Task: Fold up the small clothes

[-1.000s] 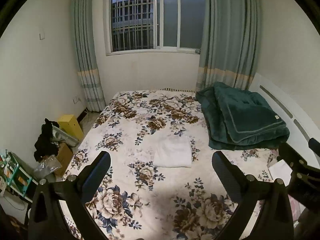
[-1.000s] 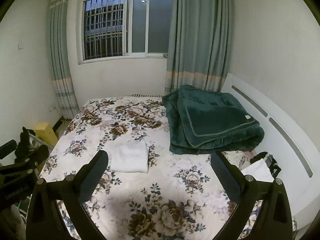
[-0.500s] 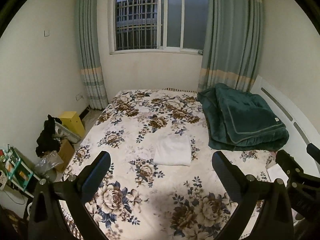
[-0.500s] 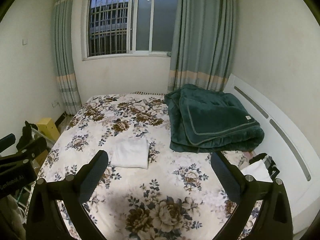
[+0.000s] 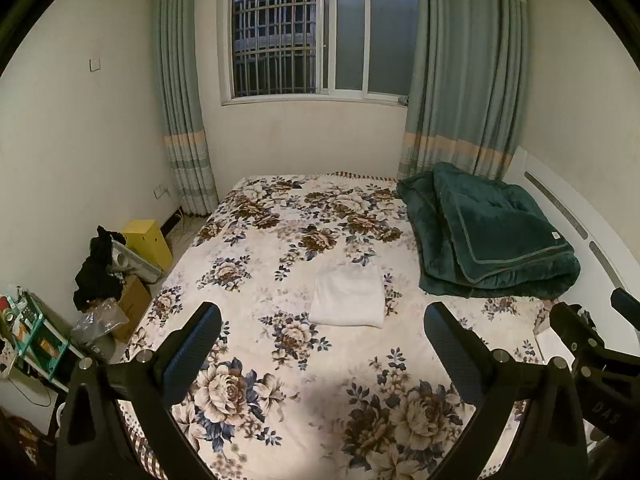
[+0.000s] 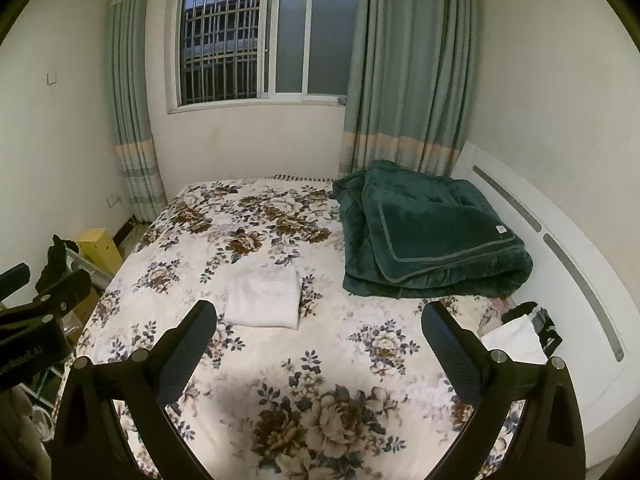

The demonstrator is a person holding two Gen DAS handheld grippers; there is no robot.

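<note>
Both grippers are pulling back from the bed, showing more of it than before. Left gripper [image 5: 322,330] and right gripper [image 6: 319,328] are hovering, fingers apart and gripping nothing. Folded white garment [image 5: 347,297] is lying mid-bed [image 5: 280,380], beside a green blanket [image 5: 492,236].

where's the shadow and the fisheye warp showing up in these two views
Left wrist view: a dim patch falls on the floral bedspread between the open left gripper fingers; the headboard bows. Right wrist view: similar shadow near the open right gripper; the curtains curve; black corners vignette both.
</note>
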